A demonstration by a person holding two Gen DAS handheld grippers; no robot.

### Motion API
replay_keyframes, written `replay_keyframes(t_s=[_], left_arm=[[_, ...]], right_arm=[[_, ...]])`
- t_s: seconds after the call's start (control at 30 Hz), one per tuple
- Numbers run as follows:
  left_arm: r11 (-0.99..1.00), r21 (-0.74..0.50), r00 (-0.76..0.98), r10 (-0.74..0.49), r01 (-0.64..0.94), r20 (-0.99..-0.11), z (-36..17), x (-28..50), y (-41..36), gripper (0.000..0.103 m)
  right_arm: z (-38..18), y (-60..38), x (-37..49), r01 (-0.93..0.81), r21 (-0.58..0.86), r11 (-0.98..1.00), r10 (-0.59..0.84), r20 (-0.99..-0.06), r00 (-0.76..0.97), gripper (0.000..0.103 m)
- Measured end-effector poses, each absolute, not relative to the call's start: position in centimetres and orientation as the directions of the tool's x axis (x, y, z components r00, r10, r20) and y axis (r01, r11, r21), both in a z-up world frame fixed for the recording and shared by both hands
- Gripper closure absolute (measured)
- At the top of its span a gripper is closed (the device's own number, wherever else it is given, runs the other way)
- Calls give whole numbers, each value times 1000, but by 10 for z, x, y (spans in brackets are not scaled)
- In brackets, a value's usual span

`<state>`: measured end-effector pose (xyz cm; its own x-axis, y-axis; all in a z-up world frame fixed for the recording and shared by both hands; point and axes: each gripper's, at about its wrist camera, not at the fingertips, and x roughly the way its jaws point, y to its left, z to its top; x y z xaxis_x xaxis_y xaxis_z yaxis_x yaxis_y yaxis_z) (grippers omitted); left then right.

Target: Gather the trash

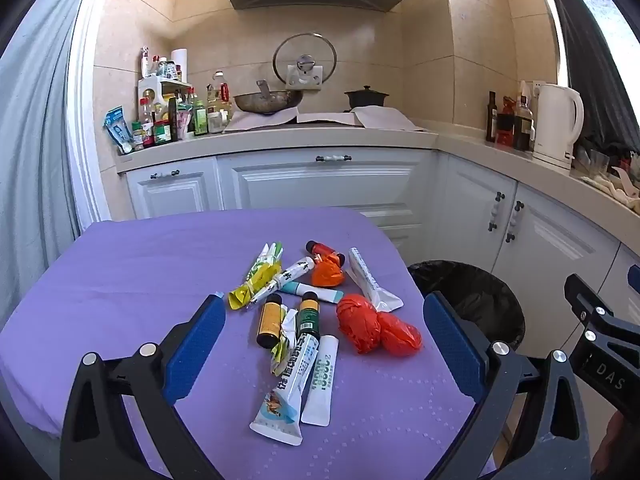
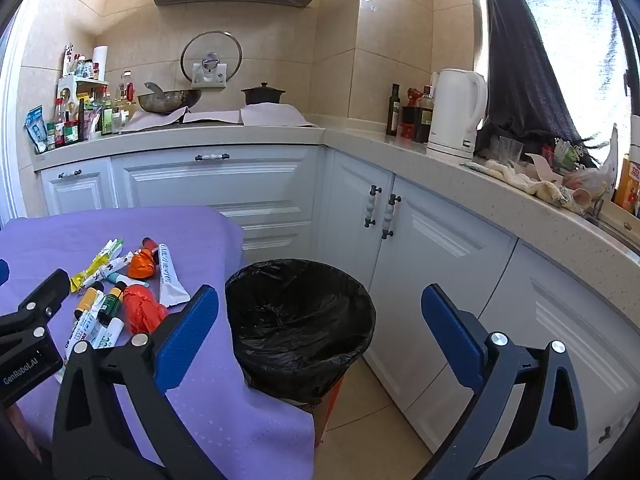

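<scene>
A pile of trash lies on the purple tablecloth (image 1: 120, 264): squeezed tubes (image 1: 320, 380), two small dark bottles (image 1: 269, 320), yellow-green wrappers (image 1: 256, 280) and crumpled orange bags (image 1: 372, 326). My left gripper (image 1: 324, 344) hovers wide open above the near side of the pile, nothing between its blue pads. In the right wrist view the same pile (image 2: 120, 292) sits at the left. My right gripper (image 2: 320, 332) is wide open and empty, held over the black-lined trash bin (image 2: 300, 316) beside the table. The right gripper's body shows at the left view's right edge (image 1: 600, 344).
White kitchen cabinets (image 2: 420, 240) stand close behind and right of the bin. The counter holds a white kettle (image 2: 456, 112), bottles (image 2: 394, 110), a wok (image 1: 268, 100) and a dark pot (image 1: 366, 98). Tan floor (image 2: 372, 432) shows between bin and cabinets.
</scene>
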<state>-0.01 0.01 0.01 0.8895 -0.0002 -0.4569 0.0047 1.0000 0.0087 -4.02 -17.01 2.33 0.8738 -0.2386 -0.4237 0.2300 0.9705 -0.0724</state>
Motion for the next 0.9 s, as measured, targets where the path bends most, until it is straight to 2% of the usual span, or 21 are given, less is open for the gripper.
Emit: replay_keyframes(t_s=[0.33,0.9], left_arm=[[1000,-4,910,21,-25,-415,2,0,4,6],[1000,6,896,2,1,-443,0,-5,-1,6]], right_arm=[[24,-171,-42,237,-80,968,-248,-423,872,4],[22,-174,-45,234,-69,970,-241,-421,874,4]])
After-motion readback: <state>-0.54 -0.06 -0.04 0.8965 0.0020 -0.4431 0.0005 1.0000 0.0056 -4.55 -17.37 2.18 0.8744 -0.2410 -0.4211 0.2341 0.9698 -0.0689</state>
